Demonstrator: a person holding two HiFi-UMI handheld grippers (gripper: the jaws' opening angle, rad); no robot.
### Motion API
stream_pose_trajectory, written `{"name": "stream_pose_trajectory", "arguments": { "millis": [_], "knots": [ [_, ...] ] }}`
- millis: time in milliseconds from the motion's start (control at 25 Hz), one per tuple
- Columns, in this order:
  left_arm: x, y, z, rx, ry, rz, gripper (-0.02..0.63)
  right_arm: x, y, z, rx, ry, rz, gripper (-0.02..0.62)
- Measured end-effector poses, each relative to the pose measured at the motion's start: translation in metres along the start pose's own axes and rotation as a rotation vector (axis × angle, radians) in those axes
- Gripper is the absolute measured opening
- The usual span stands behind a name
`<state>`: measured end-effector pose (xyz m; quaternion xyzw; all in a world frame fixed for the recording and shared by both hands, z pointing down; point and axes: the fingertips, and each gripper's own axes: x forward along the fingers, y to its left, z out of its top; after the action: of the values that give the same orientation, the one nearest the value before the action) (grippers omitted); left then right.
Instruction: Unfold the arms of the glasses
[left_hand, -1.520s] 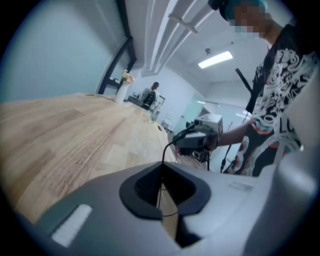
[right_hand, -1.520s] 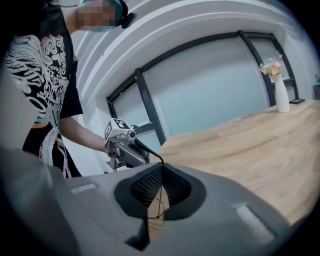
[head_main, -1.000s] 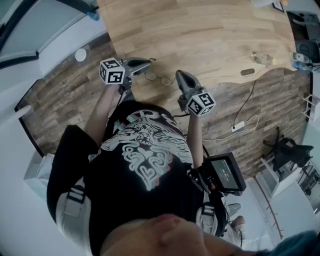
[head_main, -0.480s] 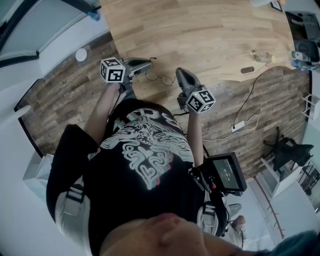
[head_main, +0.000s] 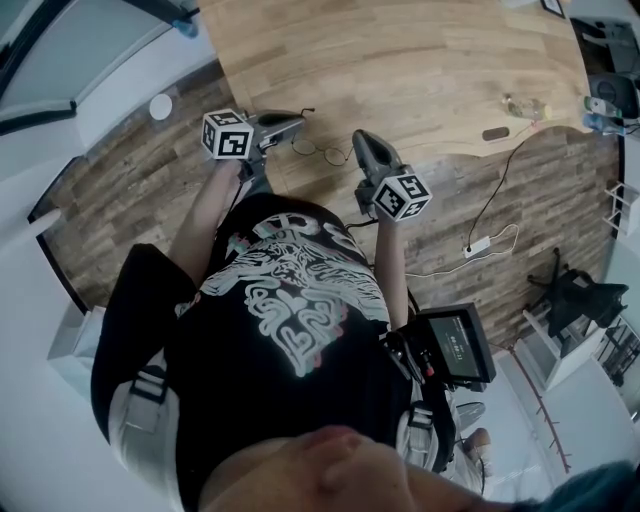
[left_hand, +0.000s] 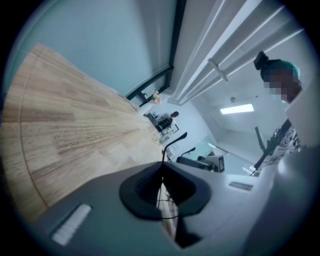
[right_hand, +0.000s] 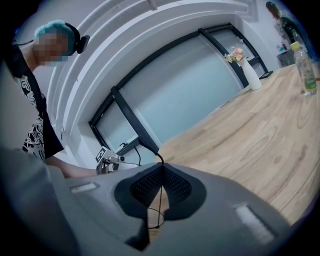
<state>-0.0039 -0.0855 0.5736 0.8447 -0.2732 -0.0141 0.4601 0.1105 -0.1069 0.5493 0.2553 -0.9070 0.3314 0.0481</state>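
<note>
Thin round wire glasses (head_main: 322, 153) hang over the near edge of the wooden table (head_main: 400, 60), between my two grippers. My left gripper (head_main: 296, 122) is shut on one arm; in the left gripper view the jaws (left_hand: 161, 167) meet on the thin wire and the arm's black tip (left_hand: 176, 142) sticks out past them. My right gripper (head_main: 357, 143) is shut on the other arm. In the right gripper view that arm's black tip (right_hand: 148, 145) pokes out above the shut jaws (right_hand: 161, 167), and a lens ring (right_hand: 156, 218) shows below them.
A clear bottle (head_main: 527, 108) and a small dark object (head_main: 495, 133) lie at the table's right end. A power strip with its cable (head_main: 476, 246) lies on the floor to the right. A vase with flowers (right_hand: 248, 75) stands at the table's far end.
</note>
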Motion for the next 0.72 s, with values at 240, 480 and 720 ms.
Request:
{"name": "stream_pose_trajectory", "arguments": {
  "millis": [240,480,720],
  "knots": [
    [0.006,0.004,0.004,0.001,0.020,0.027,-0.011,0.003,-0.007,0.001,-0.015,0.003,-0.042,-0.002],
    [0.007,0.013,-0.002,-0.007,0.049,0.061,-0.011,0.006,-0.010,-0.008,-0.004,0.028,-0.072,-0.002],
    [0.006,0.019,0.002,0.015,0.050,0.100,-0.011,0.014,-0.012,-0.007,-0.012,0.049,-0.064,-0.002]
  ]
}}
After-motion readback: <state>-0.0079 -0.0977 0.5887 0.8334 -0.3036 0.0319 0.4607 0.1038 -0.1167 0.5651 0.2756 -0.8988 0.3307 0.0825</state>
